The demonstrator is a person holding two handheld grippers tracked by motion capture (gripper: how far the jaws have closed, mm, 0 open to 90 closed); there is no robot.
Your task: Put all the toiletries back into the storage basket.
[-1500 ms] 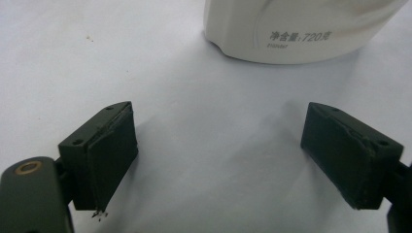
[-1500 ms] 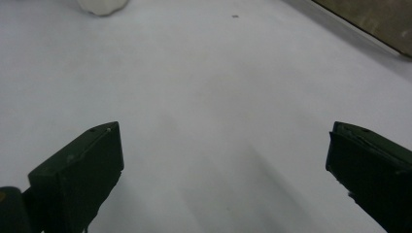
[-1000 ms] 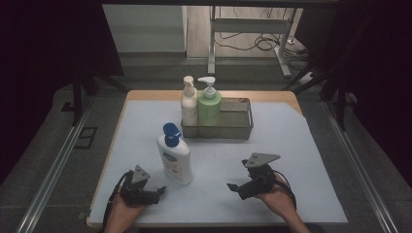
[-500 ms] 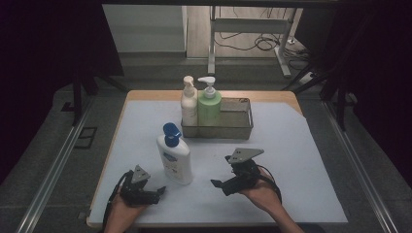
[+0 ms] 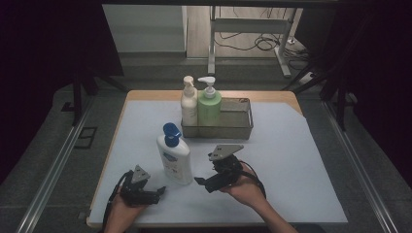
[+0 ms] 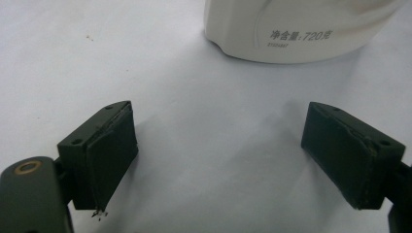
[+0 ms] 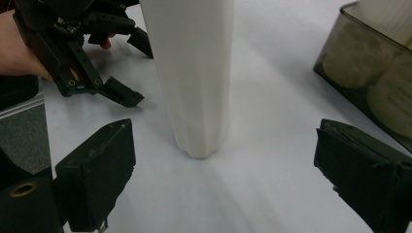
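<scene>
White lotion bottle (image 5: 175, 158) with the blue cap stands upright on the white table cover (image 5: 301, 160), and both tools are pointed at it. The right gripper (image 5: 200, 182) sits just to its right, jaws wide apart and empty; they have just been closing a little, with nothing between them. In the right gripper view the bottle (image 7: 192, 73) rises straight ahead of the jaws, beyond their tips, not touched by either pad. Off to the right of those jaws sits the smoky tray (image 7: 359, 73). The left gripper (image 5: 154, 193) rests low on the cover, just left of and nearer than the bottle, its jaws also spread wide with nothing in them. In the left gripper view the bottle's base (image 6: 301, 29) is ahead, slightly right, clear of the pads. Beyond the bottle, the tray (image 5: 240, 127) holds two pump bottles (image 5: 201, 104).
</scene>
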